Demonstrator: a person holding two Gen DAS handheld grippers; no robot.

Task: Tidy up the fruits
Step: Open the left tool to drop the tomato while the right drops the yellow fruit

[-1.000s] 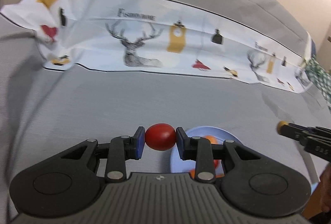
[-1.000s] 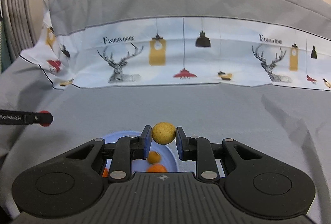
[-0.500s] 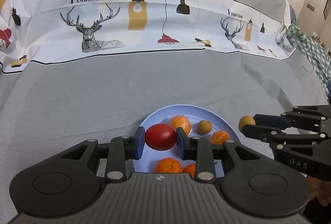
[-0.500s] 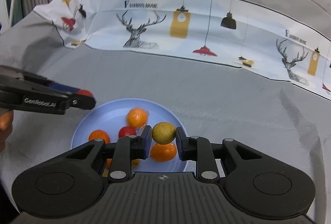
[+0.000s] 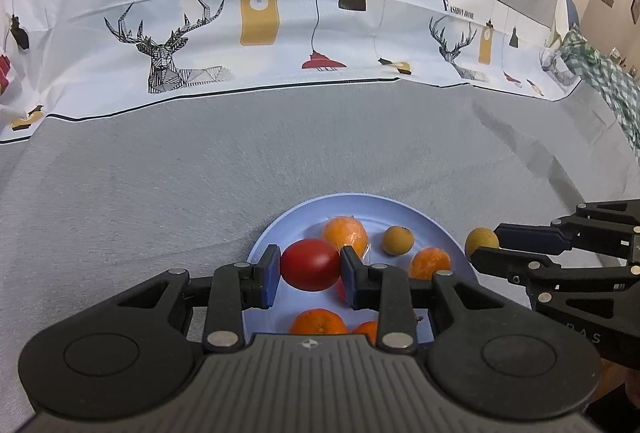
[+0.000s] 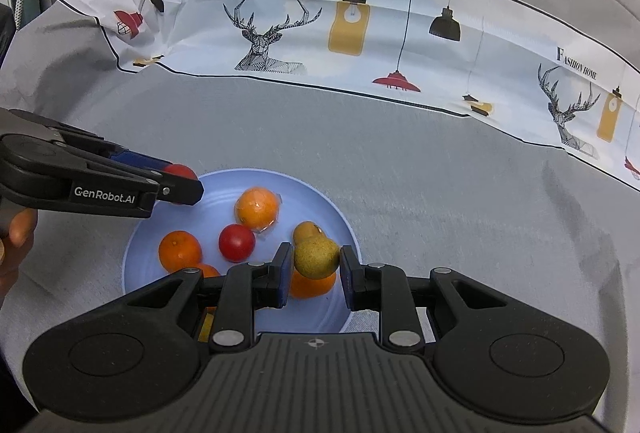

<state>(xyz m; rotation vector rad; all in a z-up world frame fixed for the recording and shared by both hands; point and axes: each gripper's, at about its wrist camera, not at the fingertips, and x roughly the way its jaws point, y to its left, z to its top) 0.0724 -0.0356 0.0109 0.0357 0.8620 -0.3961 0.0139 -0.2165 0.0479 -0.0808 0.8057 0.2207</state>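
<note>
Red and round, a tomato (image 5: 310, 265) sits clamped between the blue pads of the left gripper (image 5: 309, 275), above the left part of a pale blue plate (image 5: 432, 223). The right gripper (image 6: 313, 269) is clamped on a small yellow-brown fruit (image 6: 316, 257) over the right part of this plate. Oranges (image 6: 256, 208), another tomato (image 6: 237, 242) and one more small brown fruit (image 5: 397, 239) lie on the plate, which rests on a grey cloth (image 5: 160, 193).

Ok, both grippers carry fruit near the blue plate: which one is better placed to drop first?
Left, probably. The left gripper holds its red tomato over the blue plate; the right gripper's yellow fruit seems beyond the rim.
</note>
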